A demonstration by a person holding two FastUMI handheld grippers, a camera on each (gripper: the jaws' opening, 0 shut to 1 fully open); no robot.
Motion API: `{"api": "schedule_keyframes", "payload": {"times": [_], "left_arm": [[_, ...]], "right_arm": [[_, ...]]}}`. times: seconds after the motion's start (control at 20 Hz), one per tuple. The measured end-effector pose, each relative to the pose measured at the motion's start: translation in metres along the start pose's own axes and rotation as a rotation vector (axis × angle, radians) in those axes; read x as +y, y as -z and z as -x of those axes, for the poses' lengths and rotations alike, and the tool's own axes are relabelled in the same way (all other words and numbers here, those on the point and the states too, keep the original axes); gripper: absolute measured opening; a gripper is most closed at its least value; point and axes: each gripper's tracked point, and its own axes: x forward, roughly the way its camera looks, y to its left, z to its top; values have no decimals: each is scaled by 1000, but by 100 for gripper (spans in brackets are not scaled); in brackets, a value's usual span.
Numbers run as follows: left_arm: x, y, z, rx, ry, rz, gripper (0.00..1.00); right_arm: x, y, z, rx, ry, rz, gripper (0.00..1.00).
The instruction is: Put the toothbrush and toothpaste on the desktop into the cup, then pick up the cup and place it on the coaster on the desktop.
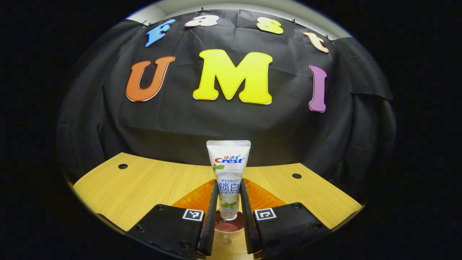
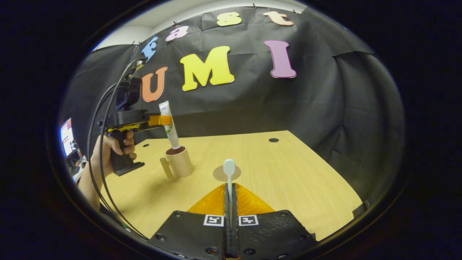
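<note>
In the left gripper view, the toothpaste point(image 1: 228, 173) is clamped upright between the left tool point(image 1: 229, 213) fingers, cap end down over the cup point(image 1: 227, 227) mouth. In the right gripper view, the toothbrush point(image 2: 229, 180) is pinched by the closed right tool point(image 2: 231, 202), above the bench point(image 2: 288, 180); the tube's cap is dipped into the cup, with the coaster point(image 2: 220, 175) lying nearby.

I'm working in a recording booth: black cloth wall point(image 2: 325, 108) rises right behind the wooden surface point(image 2: 288, 173), a lit screen point(image 2: 66, 134) left of it.
</note>
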Motion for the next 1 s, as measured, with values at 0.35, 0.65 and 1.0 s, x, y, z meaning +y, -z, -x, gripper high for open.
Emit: {"api": "schedule_keyframes", "payload": {"times": [0.35,0.65,1.0], "left_arm": [[5,12,-6,38,-6,10,63],[11,-5,13,-28,-46,-32,100],[44,-17,70,-92,-93,-23,100]], "right_arm": [[8,4,-8,14,-18,8,0],[25,4,-11,-8,-68,42,0],[83,-48,-35,-129,-193,144,0]]}}
